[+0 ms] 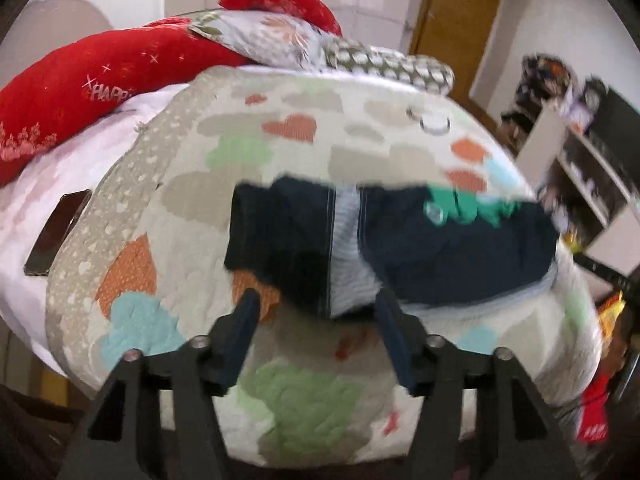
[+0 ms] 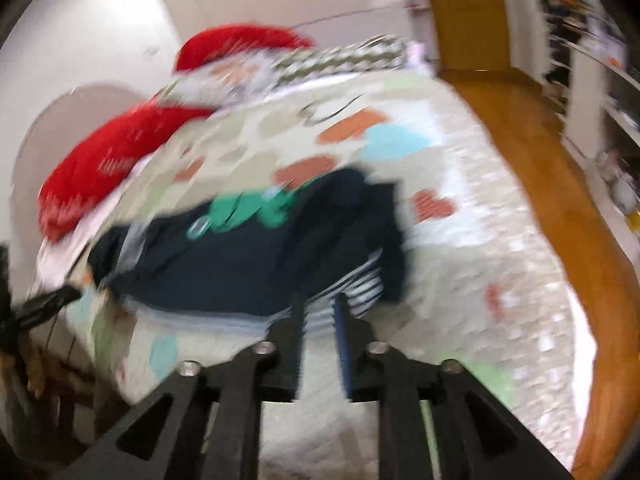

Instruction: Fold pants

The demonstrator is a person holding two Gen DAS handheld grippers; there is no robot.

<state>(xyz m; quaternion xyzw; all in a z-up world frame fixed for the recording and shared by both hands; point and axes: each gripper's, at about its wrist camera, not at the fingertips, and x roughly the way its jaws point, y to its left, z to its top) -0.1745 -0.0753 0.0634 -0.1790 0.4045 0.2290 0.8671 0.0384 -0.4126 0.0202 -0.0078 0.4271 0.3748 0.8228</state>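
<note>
Dark navy pants (image 1: 440,256) with a green print and a pale striped lining lie folded on the patterned quilt (image 1: 304,400). My left gripper (image 1: 316,306) stands open just short of their near edge. Its fingers (image 1: 248,312) are wide apart, the striped fold lies between the tips, and the pads do not touch it. In the blurred right wrist view the pants (image 2: 224,268) lie across the quilt (image 2: 480,264). My right gripper (image 2: 320,310) is at their striped near corner, its jaws a narrow gap apart. Striped cloth shows in the gap, unpinched.
Red cushions (image 1: 80,84) and patterned pillows (image 1: 272,36) are piled at the bed's far end. A dark phone (image 1: 56,232) lies on the white sheet at left. White shelves (image 1: 580,168) stand at right. Wooden floor (image 2: 560,208) runs beside the bed.
</note>
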